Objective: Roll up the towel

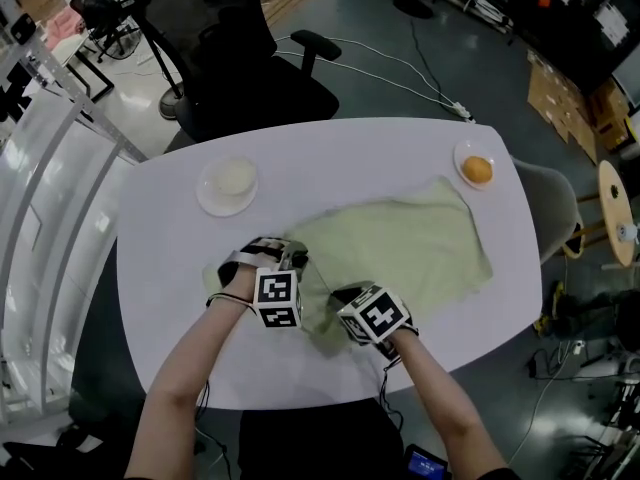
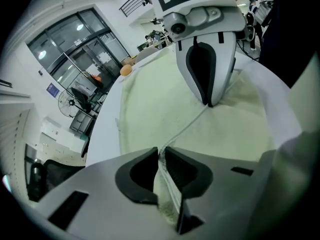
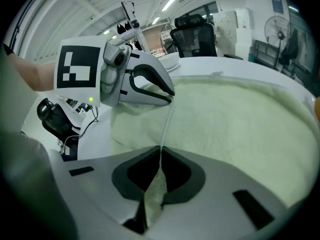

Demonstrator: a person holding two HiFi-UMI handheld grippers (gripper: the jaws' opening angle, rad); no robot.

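1. Fingers (image 2: 137, 176) of the left gripper (image 2: 161, 159) are pinched almost together on the hem of the pale green towel (image 2: 160, 94), with cloth bunched between them.
2. The right gripper (image 3: 160, 159) has its fingers (image 3: 182, 176) closed tight on a thin fold of the same hem.
3. Both grippers sit near each other at the towel's near edge. The hem is stretched between them as a thin white line.
4. Beyond them the towel lies spread flat on the white worktop (image 1: 160, 258). Its far corner lies close to a small plate with an orange (image 1: 477, 170).
5. Bare worktop lies to the left and far side. A white dish (image 1: 228, 184) sits apart from the towel.
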